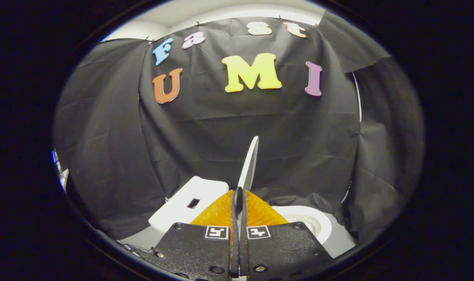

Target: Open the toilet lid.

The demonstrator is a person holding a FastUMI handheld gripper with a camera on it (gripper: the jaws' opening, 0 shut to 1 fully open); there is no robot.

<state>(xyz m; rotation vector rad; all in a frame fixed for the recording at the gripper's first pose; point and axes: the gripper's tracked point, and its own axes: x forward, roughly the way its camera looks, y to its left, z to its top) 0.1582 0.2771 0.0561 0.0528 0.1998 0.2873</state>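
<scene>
We see the gripper [239, 195] from behind, looking along its two fingers [234, 218], which stand nearly pressed together with only a thin slot between them. The toilet lid [251, 164] sits in that slot: it is a thin white panel seen edge-on, rising steeply and slightly tilted from the fingertips toward the black cloth wall [205, 128]. Both fingers appear to press on its lower edge, one on each face, though the contact point itself is hidden behind the fingertips.

We note the following limits on what can be read:

- The lower part of the lid and its hinge are covered by the fingers and the gripper body [241, 249].
- The toilet bowl [313, 222] shows as a white curved rim just beyond the fingers on the right side; its near portion is blocked by the gripper body, so we cannot tell whether a seat ring lies on it.
- The white tank [190, 203] lies beyond the fingers on the left side, with a small dark rectangular opening in its top face; its near end is cut off by the gripper body.
- The pale floor [340, 240] shows as a narrow strip near the bowl.
</scene>
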